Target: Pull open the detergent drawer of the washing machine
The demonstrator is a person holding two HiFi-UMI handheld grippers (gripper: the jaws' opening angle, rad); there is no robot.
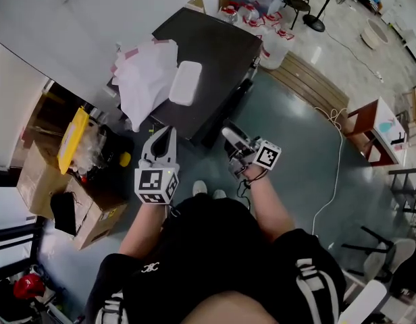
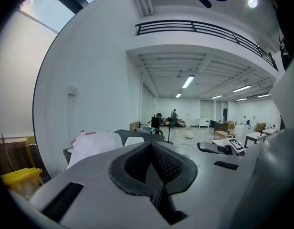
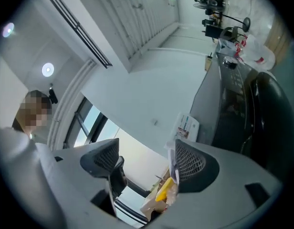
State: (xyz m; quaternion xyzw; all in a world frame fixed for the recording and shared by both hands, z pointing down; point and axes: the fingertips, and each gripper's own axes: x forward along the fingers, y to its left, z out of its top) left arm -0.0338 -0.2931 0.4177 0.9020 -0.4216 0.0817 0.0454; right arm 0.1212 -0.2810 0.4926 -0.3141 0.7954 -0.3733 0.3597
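In the head view the dark washing machine stands just ahead of me, seen from above. I cannot make out its detergent drawer in any view. My left gripper hovers before the machine's near left corner, and its ribbed pads are pressed together with nothing between them. To its right, my right gripper is rolled onto its side near the machine's front. That right gripper stands wide open and empty, and the machine's dark front with its round door fills the right of its view.
Crumpled white sheets and a white box lie on the machine's top. Cardboard boxes with a yellow lid crowd the left. Plastic jugs and a wooden pallet sit behind, and a white cable runs across the floor at the right.
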